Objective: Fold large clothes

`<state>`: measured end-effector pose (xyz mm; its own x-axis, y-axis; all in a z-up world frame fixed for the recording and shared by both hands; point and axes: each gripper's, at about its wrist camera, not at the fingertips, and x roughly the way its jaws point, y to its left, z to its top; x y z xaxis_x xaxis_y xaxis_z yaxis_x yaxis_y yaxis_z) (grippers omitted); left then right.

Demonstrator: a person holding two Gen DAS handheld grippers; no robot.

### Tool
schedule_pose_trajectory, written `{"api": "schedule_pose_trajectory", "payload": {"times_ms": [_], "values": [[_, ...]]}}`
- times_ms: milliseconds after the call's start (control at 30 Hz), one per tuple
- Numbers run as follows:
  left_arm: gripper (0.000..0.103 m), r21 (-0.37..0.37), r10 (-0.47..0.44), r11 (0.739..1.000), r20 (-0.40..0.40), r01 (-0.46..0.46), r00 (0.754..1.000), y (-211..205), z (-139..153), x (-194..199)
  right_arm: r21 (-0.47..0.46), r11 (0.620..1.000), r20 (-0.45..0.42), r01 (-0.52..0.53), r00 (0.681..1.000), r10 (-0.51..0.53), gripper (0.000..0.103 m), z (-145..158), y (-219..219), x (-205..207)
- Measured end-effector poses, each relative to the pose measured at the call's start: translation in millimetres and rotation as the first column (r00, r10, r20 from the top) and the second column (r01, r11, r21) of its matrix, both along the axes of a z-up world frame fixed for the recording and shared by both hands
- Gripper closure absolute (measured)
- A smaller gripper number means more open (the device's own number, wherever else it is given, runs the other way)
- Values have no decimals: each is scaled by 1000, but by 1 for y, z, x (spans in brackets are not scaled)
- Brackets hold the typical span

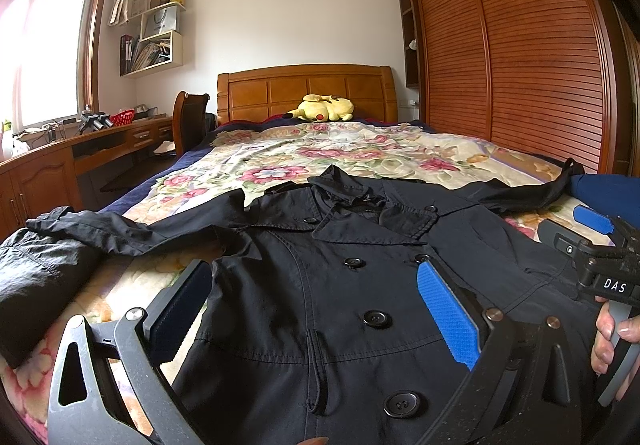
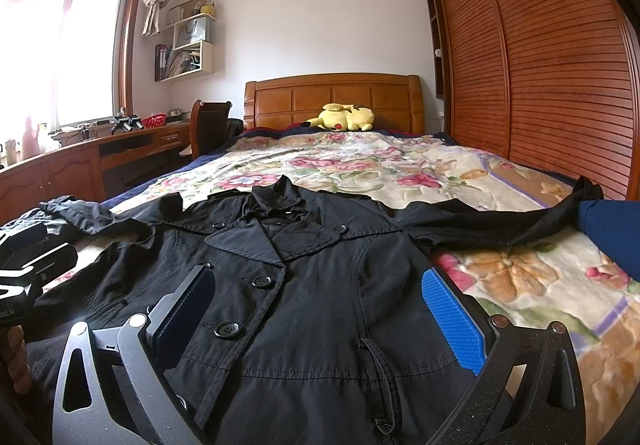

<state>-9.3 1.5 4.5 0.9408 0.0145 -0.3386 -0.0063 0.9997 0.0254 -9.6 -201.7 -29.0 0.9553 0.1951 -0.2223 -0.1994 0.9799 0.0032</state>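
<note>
Floral bedspread [image 1: 360,153] carries the black coat [image 1: 340,285] spread flat for folding; left gripper [image 1: 316,309] and right gripper [image 2: 320,309] hover spread apart, empty.

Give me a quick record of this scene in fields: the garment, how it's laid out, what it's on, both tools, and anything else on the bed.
garment: black coat, double-breasted, buttoned
layout: flat, front up, collar toward the headboard, both sleeves spread out sideways
surface: floral bedspread
left tool: open, holding nothing, over the coat's front
right tool: open, holding nothing, over the coat's front
fold progress: none visible
also on bed: yellow plush toy by the headboard
</note>
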Motion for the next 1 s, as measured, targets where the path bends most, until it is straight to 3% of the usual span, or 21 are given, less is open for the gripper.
{"api": "schedule_pose_trajectory", "payload": {"times_ms": [567, 733, 1000], "values": [[0, 5, 9, 1000, -12, -9, 1000, 6, 0, 1, -1, 1000, -17, -13, 1000, 13, 0, 4, 0, 1], [0, 49, 33, 998, -15, -33, 999, 11, 5, 4, 18, 999, -41, -49, 998, 50, 0, 8, 7, 2], [0, 51, 43, 998, -91, -38, 995, 32, 13, 16, 10, 992, -44, -123, 991, 124, 0, 18, 24, 6]]}}
